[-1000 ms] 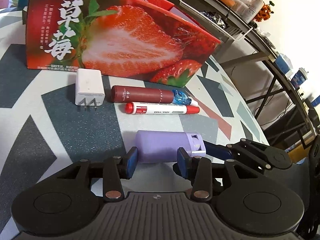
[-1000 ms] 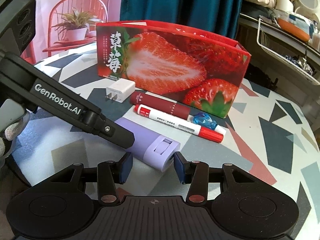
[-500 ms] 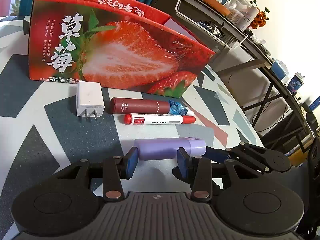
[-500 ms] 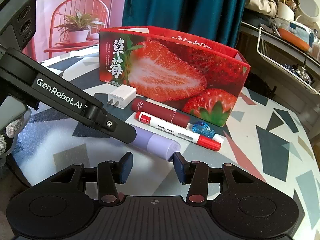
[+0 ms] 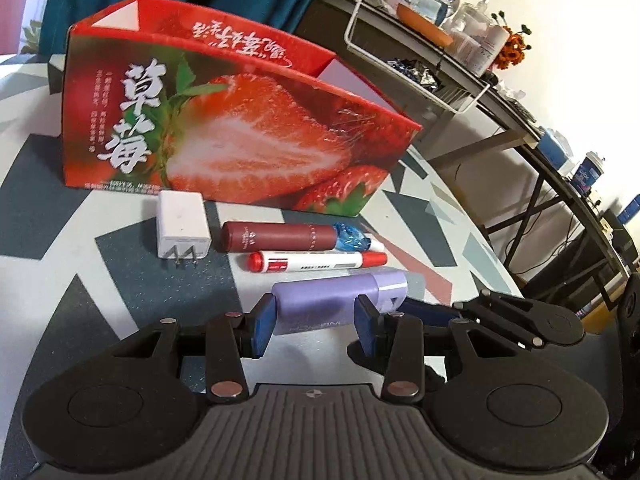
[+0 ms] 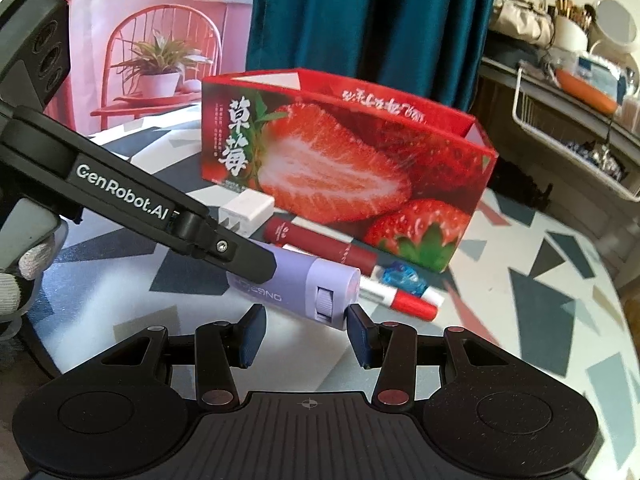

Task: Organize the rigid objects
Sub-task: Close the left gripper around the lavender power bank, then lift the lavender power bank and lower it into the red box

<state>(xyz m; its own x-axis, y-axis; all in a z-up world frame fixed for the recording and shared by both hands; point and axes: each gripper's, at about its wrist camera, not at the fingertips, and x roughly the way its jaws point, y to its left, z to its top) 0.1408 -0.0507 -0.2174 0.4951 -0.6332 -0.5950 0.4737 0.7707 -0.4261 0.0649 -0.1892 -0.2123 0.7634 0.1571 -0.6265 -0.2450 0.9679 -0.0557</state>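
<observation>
Presently I log one lilac device (image 5: 328,304), a rounded purple case with a slider at its end, lying lengthwise low in the centre of the left wrist view, clamped between the blue pads of my left gripper (image 5: 316,320). In the right wrist view the same item sits centre frame, lifted off the table (image 6: 520,320), its slider end just in front of my right gripper (image 6: 304,332), whose jaws are set apart and hold nothing. Behind it, mid-frame: one red-capped white marker (image 5: 316,261), one maroon tube (image 5: 278,237), one blue clip (image 5: 350,237) at the tube's right end, one white plug adapter (image 5: 182,230) to their left. Beyond these, upper centre: one open strawberry-printed box (image 5: 224,132). Far left of the right wrist view: a gloved hand (image 6: 20,276) on the left gripper's handle.
</observation>
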